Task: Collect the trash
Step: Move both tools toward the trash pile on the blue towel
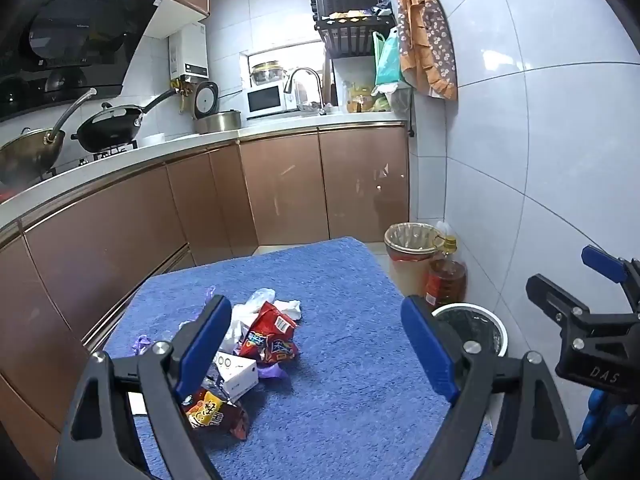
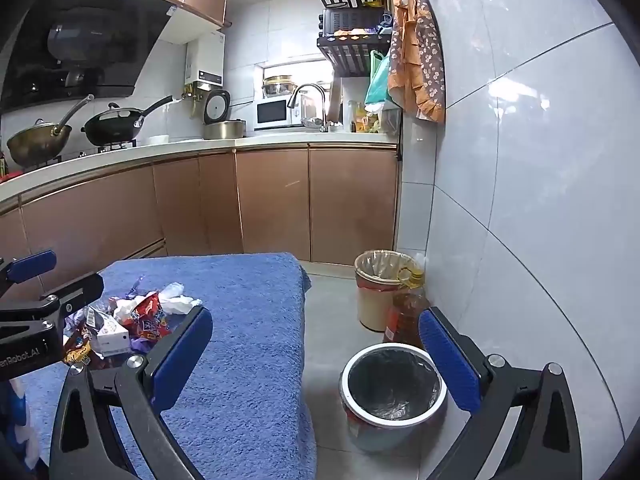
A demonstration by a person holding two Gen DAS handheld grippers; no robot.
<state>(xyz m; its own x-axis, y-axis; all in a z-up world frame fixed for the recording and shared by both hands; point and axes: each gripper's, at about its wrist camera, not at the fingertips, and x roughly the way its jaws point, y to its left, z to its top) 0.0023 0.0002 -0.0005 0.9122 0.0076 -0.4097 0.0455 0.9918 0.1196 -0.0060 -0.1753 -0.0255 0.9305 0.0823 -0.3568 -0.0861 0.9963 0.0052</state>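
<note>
A pile of trash lies on the blue towel-covered table (image 1: 340,280): a red snack wrapper (image 1: 270,336), a small white box (image 1: 240,374), an orange-brown snack bag (image 1: 214,412), white tissue (image 1: 290,306) and purple plastic. My left gripper (image 1: 316,344) is open and empty, just above the pile's right side. My right gripper (image 2: 316,350) is open and empty, over the table's right edge. The white-rimmed bin with a black liner (image 2: 394,388) stands on the floor right of the table. The pile also shows in the right wrist view (image 2: 140,316).
A second bin with a clear liner (image 2: 378,284) and a bottle of oil (image 2: 406,312) stand by the tiled wall. Brown cabinets (image 1: 280,192) and a counter with pans run along the left and back. The right gripper shows at the left view's right edge (image 1: 592,308).
</note>
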